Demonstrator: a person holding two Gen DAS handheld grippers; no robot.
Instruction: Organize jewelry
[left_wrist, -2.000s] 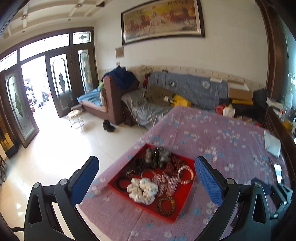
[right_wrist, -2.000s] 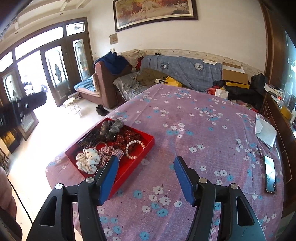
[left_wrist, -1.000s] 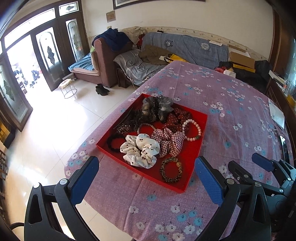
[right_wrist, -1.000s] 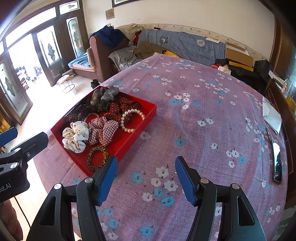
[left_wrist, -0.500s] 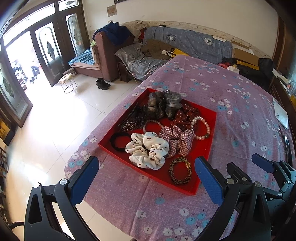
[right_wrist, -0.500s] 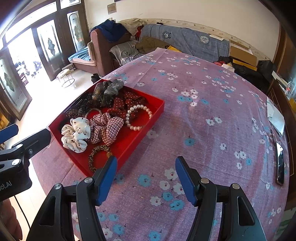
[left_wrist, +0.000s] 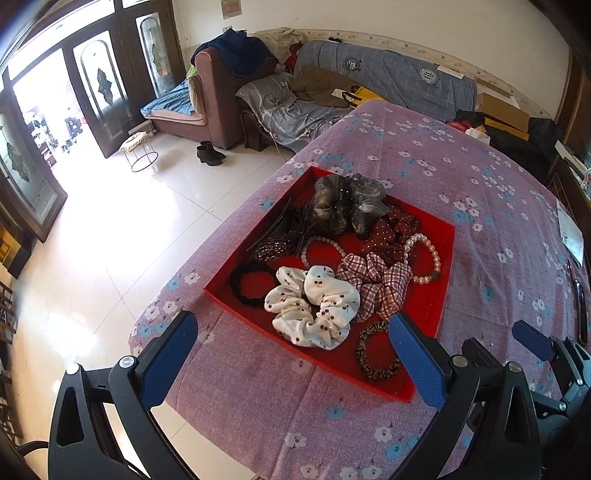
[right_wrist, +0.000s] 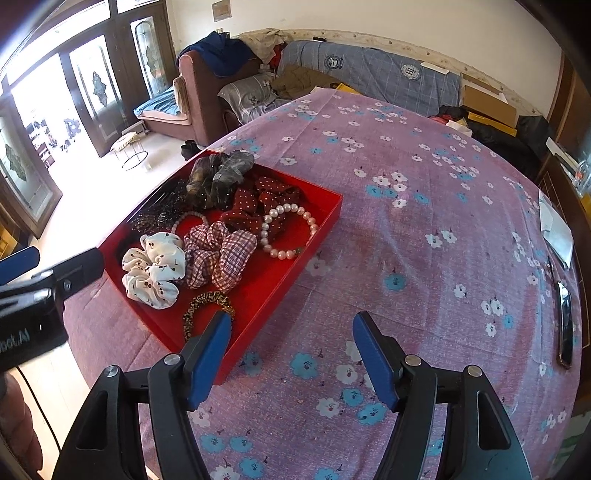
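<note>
We are holding the left tool (left_wrist: 291, 354) above the near left corner of the tabletop (left_wrist: 461, 184), with its two blue pads wide apart and nothing between them. The right tool (right_wrist: 291, 354) is also standing wide open and empty, above the near edge of the tabletop, just beside the tray.

The red tray (left_wrist: 445, 280) is lying near the left edge of the tabletop, on the purple flowered cloth (right_wrist: 424, 221). Inside it we are seeing a white scrunchie (left_wrist: 314, 306) with small dark prints at the near side, touching a checked scrunchie (left_wrist: 376, 284). A leopard hair tie (left_wrist: 373, 350) is lying in the near right corner of the tray, partly behind the right pad of the left tool. A pearl bracelet (right_wrist: 288, 230) is resting near the right wall, partly over a dark red dotted scrunchie (right_wrist: 262, 201). A grey scrunchie (left_wrist: 343, 206) is sitting at the far side, and a black hair tie (left_wrist: 251, 282) near the left wall.

A phone (right_wrist: 564, 328) is lying near the right edge of the tabletop.
</note>
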